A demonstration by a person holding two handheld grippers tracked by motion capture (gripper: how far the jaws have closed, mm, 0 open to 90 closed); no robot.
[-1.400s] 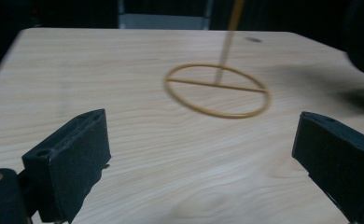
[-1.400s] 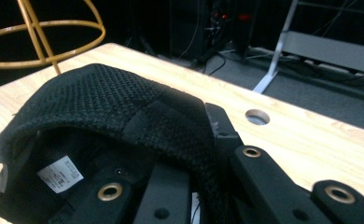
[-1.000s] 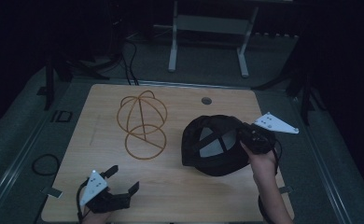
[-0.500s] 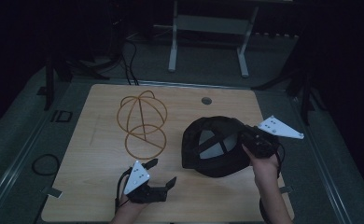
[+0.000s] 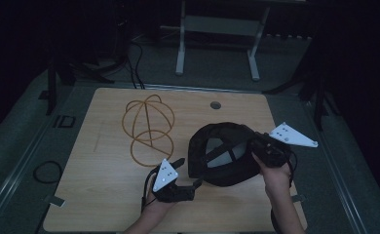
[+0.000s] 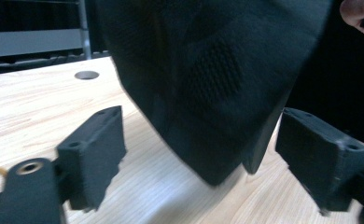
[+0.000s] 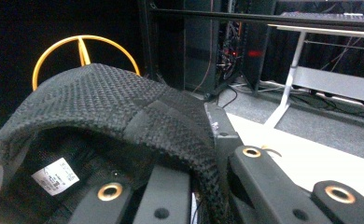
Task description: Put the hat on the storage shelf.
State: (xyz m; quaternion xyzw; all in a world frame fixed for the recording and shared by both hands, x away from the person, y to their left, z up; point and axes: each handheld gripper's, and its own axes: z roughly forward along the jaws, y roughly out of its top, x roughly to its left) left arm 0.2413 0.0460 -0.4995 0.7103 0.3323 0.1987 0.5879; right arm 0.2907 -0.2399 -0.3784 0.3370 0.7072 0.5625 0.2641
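On the wooden table I see a black cap lying upside down at the right of the middle, so that its inside with the pale lining looks up. The right gripper is at the cap's right edge, and the person's right hand holds it from below. In the right gripper view the mesh rim of the cap goes down between the black jaws, which are pressed on it, so I read this gripper as pinching the cap's rim. A white label is sewn inside the cap, at the lower left of that view.

The left gripper is just beside the cap's near left edge, with its grey three-cornered plate on top. Its jaws are spread apart. In the left gripper view the dark underside of the cap hangs between the two jaws and above the table, and I cannot see that either jaw touches it. The picture is a little blurred there.

An orange wire frame, made of rings that form a round cage, stands on the table to the left of the cap and is apart from it. Its top rings also show behind the cap in the right gripper view. A small round hole is in the table top near the far edge, behind the cap. Beyond the table stands a grey metal stand on the dark floor
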